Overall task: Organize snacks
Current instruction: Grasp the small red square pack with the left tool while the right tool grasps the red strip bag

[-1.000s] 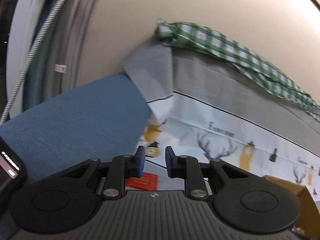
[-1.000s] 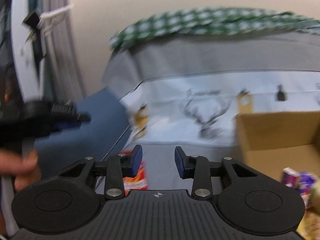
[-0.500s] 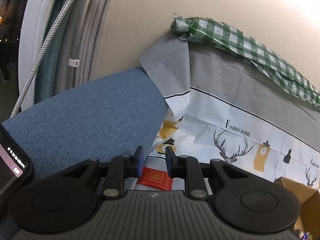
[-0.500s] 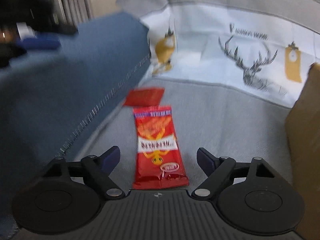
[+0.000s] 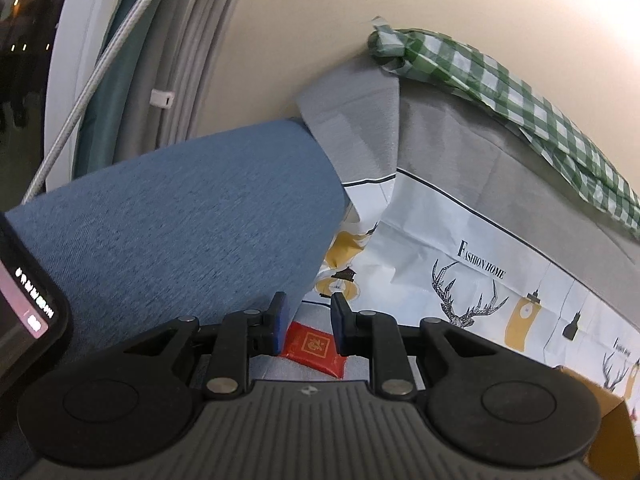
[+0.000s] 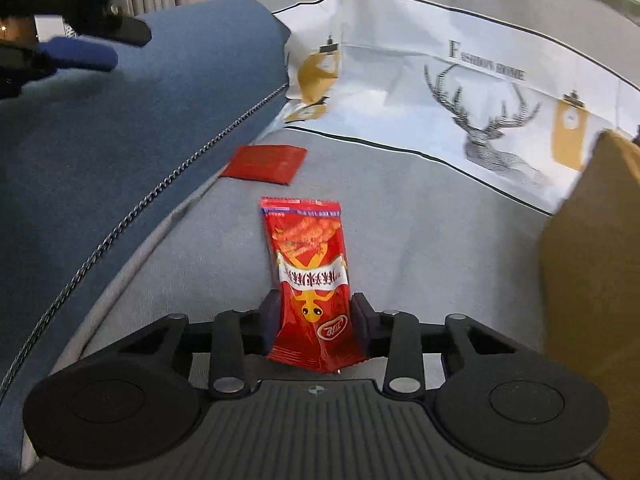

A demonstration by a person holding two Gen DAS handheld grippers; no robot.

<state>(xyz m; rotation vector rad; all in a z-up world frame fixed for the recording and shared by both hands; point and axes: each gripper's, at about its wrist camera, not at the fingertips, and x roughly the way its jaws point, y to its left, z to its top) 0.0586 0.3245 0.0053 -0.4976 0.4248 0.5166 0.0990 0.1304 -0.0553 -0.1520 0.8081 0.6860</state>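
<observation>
Lying on the grey cover [image 6: 420, 240] between the blue cushion [image 6: 120, 152] and the box [image 6: 592, 264], the red packet [image 6: 310, 276] is seen with its long axis running straight away from the right gripper [image 6: 314, 324]. Its near end is clamped by jaws that have just been closing. A flat red sachet [image 5: 314, 346] is framed below the left gripper [image 5: 306, 322], whose narrow gap holds nothing. The box's contents are cut off.
</observation>
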